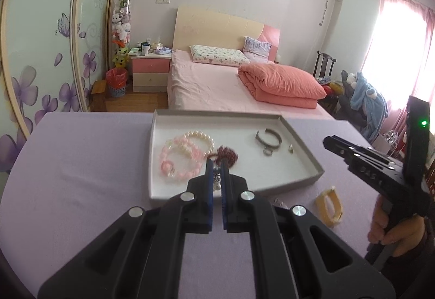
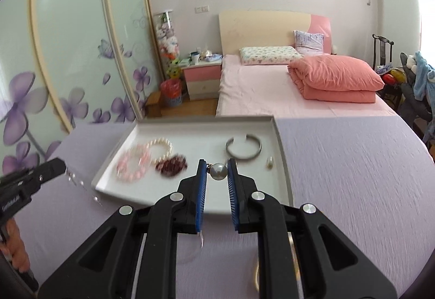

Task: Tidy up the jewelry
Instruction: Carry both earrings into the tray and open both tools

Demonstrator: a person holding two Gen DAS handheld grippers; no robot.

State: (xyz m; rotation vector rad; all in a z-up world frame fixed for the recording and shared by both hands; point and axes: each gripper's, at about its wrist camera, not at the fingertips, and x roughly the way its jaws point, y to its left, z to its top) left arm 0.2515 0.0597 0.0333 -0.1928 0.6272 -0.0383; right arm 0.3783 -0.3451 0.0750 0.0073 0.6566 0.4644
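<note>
A grey-rimmed white tray (image 1: 304, 141) (image 2: 281, 141) lies on the purple cloth. In it are a pink bead bracelet (image 1: 176, 160) (image 2: 133, 163), a white pearl bracelet (image 1: 201, 137) (image 2: 160, 145), a dark red bead string (image 1: 227, 153) (image 2: 171, 163), a silver bangle (image 1: 267, 136) (image 2: 243, 148), a small ring (image 1: 267, 150) and a small charm (image 1: 290, 148) (image 2: 269, 162). My left gripper (image 1: 216, 165) is shut on a small silver and pearl piece (image 1: 216, 178) over the tray's near edge. My right gripper (image 2: 217, 163) is shut on a grey pearl (image 2: 218, 171) above the tray.
A yellow bangle (image 1: 329, 206) lies on the cloth right of the tray, with a clear piece (image 1: 280, 202) beside it. A clear bead chain (image 2: 78, 182) trails from the left gripper's tip. A bed (image 1: 217, 81) stands beyond the table's far edge.
</note>
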